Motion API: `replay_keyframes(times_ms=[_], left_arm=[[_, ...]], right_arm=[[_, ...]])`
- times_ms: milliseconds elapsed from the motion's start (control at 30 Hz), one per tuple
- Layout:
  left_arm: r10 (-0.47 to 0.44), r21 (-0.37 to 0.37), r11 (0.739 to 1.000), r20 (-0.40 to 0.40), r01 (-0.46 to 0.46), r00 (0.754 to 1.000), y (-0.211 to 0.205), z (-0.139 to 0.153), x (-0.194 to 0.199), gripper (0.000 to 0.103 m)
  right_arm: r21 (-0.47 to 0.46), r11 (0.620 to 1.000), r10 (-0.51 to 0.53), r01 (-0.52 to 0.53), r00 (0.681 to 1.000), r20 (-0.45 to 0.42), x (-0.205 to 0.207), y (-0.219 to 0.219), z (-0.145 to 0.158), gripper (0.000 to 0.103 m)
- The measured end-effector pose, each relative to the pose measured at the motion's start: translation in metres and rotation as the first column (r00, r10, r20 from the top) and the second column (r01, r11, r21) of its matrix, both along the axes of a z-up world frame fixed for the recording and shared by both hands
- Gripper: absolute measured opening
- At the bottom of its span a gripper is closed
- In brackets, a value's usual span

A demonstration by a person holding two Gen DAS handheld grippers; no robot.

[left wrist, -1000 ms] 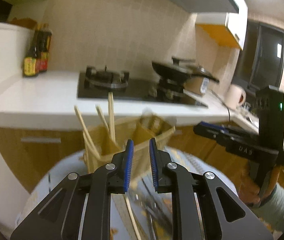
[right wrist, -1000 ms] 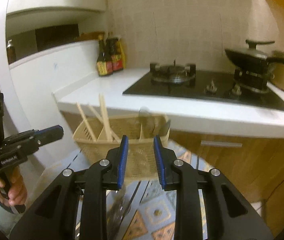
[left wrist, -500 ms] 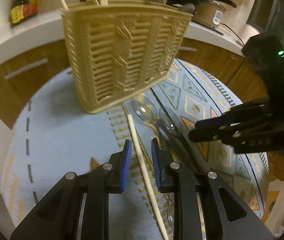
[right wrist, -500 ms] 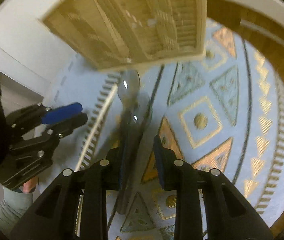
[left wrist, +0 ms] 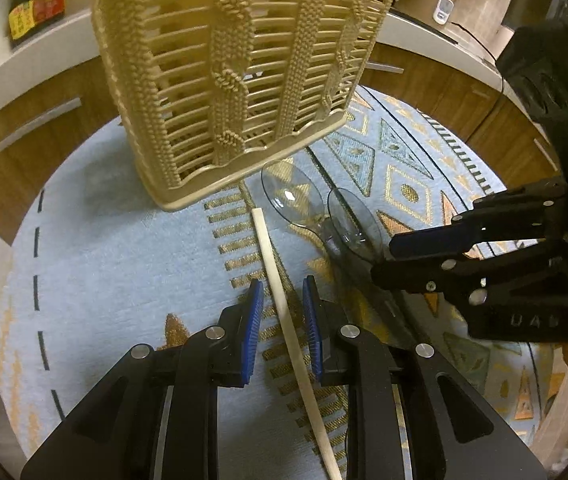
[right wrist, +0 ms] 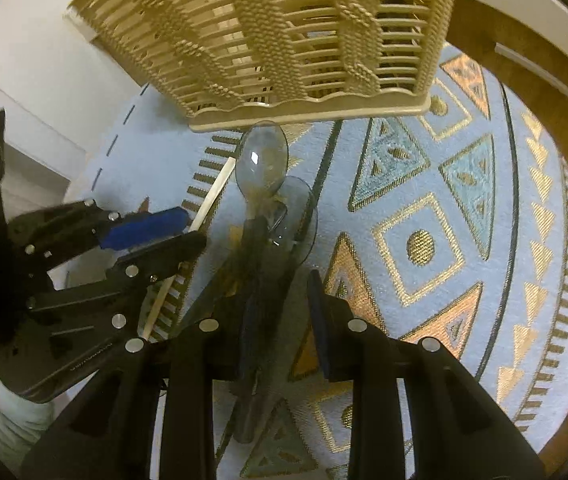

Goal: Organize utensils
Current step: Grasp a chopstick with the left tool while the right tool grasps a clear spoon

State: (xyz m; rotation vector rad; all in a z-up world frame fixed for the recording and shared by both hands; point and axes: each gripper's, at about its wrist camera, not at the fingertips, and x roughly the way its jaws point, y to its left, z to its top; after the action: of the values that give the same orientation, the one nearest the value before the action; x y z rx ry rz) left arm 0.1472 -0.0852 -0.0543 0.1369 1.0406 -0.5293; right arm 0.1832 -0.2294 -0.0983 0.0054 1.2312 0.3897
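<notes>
The left gripper (left wrist: 282, 304) hangs parted astride a pale chopstick (left wrist: 284, 316) lying on the patterned tablecloth (left wrist: 116, 264), gripping nothing. The right gripper (right wrist: 280, 304), likewise parted and unladen, straddles the clear plastic spoons (right wrist: 262, 160) lying just before the woven utensil basket (right wrist: 307, 28).

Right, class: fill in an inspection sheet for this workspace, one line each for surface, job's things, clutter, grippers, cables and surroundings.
Surface: round table under a blue patterned cloth.
Job's things: beige slatted utensil basket at the far side; one pale chopstick and two clear spoons lying flat before it.
Clutter: nothing seen.
Grippers: left gripper open, astride the chopstick; right gripper open over the spoon handles.
Cables: dark cord on the counter, far right.
Surroundings: white counter, sauce bottles, wood cabinets.
</notes>
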Motion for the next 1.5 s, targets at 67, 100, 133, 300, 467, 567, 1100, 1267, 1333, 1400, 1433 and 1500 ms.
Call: replay_keyframes(times_ms=[67,100,133,300,467,567,1100,1267,1333,1400,1433,1500], left_arm=[[-0.008,0.046,0.999,0.018,0.007,1.000,-0.008,-0.001,-0.001,0.019],[-0.012,0.065,0.998,0.024,0.011,1.000,-0.012,-0.002,-0.001,0.019],[-0.018,0.089,0.996,0.031,0.015,0.999,-0.017,-0.003,-0.001,0.019],[-0.037,0.152,0.988,0.024,0.033,0.999,-0.030,-0.003,0.002,0.019],[-0.047,0.197,0.979,0.008,0.045,0.999,-0.039,-0.003,0.006,0.004],[-0.024,0.178,0.984,0.017,0.020,1.000,-0.035,-0.003,0.006,0.004],[0.100,-0.001,0.995,-0.151,-0.101,0.983,0.046,-0.003,0.017,0.007],[0.001,0.032,0.999,-0.217,0.006,0.976,0.035,-0.006,0.022,0.021],[-0.024,0.078,0.996,-0.221,0.042,0.975,0.027,-0.006,0.022,0.021],[-0.046,0.135,0.988,-0.203,0.075,0.978,0.017,-0.007,0.019,0.020],[-0.054,0.172,0.981,-0.185,0.086,0.981,0.012,-0.007,0.016,0.013],[-0.048,0.232,0.969,-0.134,0.078,0.990,0.004,-0.009,0.011,0.004]], right_arm=[[-0.044,0.999,0.019,-0.018,1.000,0.020,-0.001,0.011,-0.003,0.023],[-0.071,0.997,0.032,-0.030,0.999,0.029,-0.003,0.016,-0.004,0.020],[-0.078,0.996,0.038,-0.036,0.999,0.027,-0.004,0.019,-0.004,0.017],[-0.109,0.993,0.053,-0.050,0.998,0.021,-0.007,0.025,-0.008,0.011],[-0.122,0.992,0.041,-0.040,0.999,0.012,-0.010,0.017,-0.007,0.007],[-0.135,0.990,0.041,-0.037,0.999,0.024,-0.013,0.008,-0.004,0.005],[-0.109,0.993,0.031,-0.040,0.996,-0.084,-0.004,-0.022,-0.005,0.010],[-0.105,0.993,0.038,-0.053,0.990,-0.138,0.004,-0.024,-0.007,0.013],[-0.103,0.994,0.030,-0.045,0.989,-0.146,0.008,-0.017,-0.010,0.013],[-0.113,0.992,0.038,-0.054,0.990,-0.139,0.010,-0.016,-0.010,0.013],[-0.113,0.992,0.037,-0.053,0.990,-0.136,0.012,-0.014,-0.010,0.013],[-0.119,0.992,0.032,-0.047,0.992,-0.122,0.008,-0.013,-0.009,0.010]])
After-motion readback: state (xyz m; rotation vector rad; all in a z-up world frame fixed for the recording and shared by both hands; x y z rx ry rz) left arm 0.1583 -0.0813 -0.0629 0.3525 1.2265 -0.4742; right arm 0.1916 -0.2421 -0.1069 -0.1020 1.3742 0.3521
